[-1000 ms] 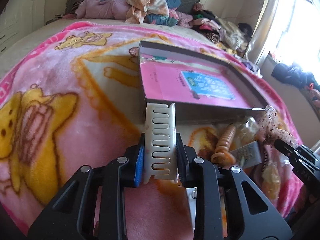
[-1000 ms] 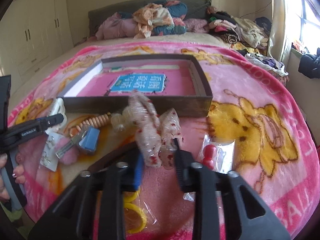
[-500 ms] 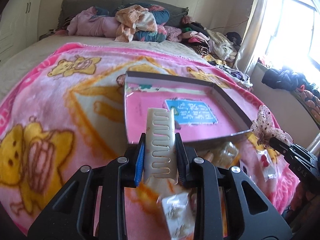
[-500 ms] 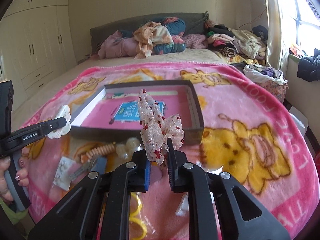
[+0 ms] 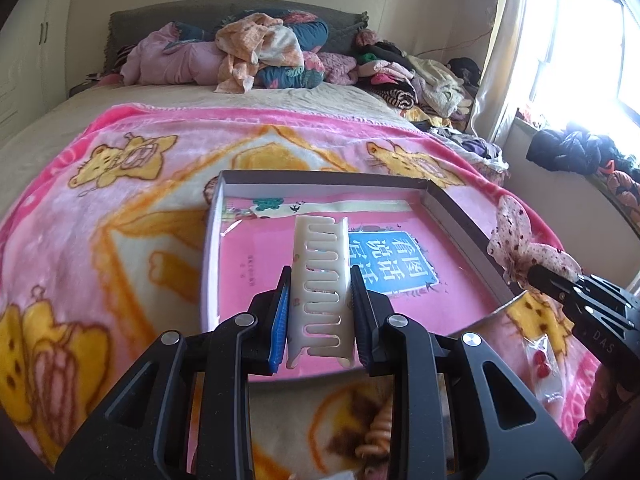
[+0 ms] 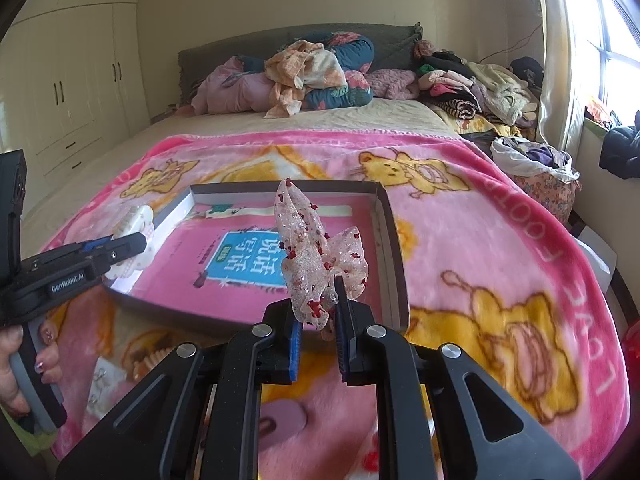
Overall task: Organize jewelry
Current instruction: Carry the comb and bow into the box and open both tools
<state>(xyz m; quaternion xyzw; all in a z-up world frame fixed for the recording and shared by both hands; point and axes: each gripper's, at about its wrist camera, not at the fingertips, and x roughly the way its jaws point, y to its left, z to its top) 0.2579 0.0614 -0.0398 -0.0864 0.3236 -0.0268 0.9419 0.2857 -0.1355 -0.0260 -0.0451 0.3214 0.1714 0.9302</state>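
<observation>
— Holding what over the shallow grey cardboard box?
— Left gripper clamping a cream plastic claw clip; right gripper pinching a sheer red-dotted ribbon bow.
— Lying beneath both, inside?
— Only a pink booklet.

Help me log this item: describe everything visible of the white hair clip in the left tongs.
The white hair clip is a long, glossy, plastic-looking claw clip with interlocking comb teeth down its middle and tiny coloured specks along one edge. It stands lengthwise between the shut left tongs, pads pressing both long sides, far end pointing away. It is lifted over the shallow box lined with pink paper, touching nothing else.
</observation>
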